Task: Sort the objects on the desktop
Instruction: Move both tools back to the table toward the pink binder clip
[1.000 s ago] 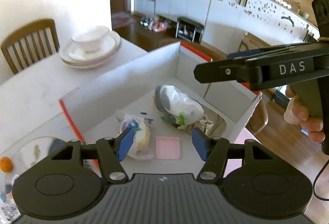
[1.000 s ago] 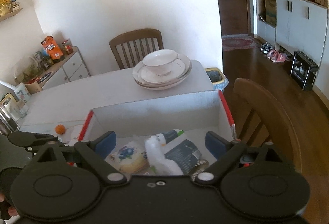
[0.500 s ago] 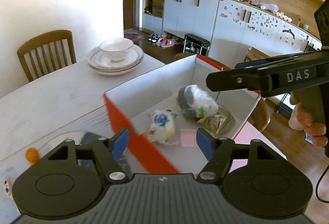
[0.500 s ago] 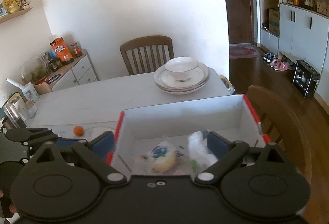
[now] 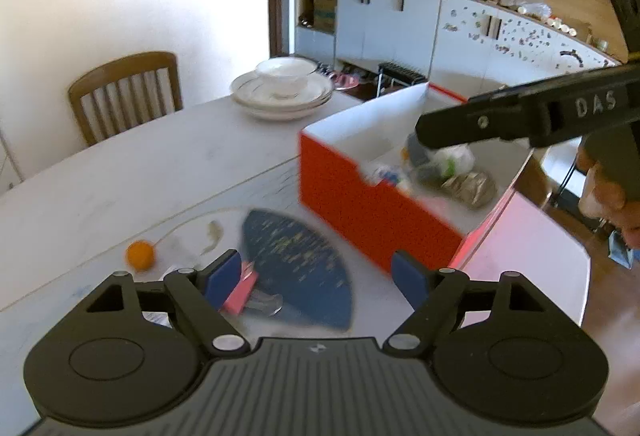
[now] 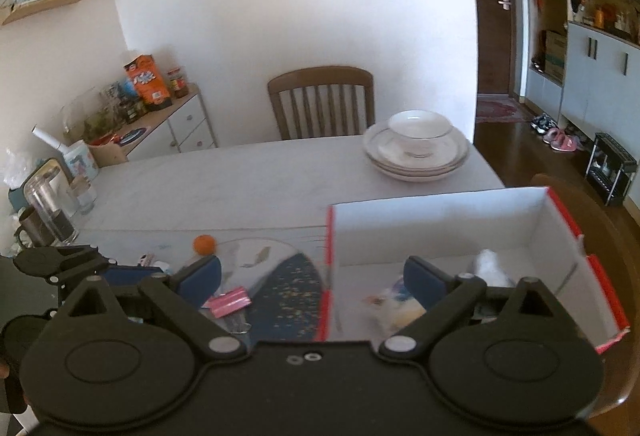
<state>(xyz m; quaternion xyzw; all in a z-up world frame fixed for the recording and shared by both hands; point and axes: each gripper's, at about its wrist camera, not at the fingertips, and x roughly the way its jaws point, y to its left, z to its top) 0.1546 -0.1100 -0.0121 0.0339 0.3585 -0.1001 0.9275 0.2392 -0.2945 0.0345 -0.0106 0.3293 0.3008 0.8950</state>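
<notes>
"DAS" in raised grey letters on the right gripper arm, matte black plastic; its tips are out of the left view, but the right view shows its blue pads spread wide w/ nothing between. Left gripper also spread wide, empty, blue pads on black ribbed body. Orange carton on side cabinet: print too blurred to read. Red box, white inside, holds a white plastic bag & crinkled foil wrapper. Pink binder clip w/ metal handles lies on table just beside blue speckled curved pad. Small orange ball near it. White bowl on stacked plates.
</notes>
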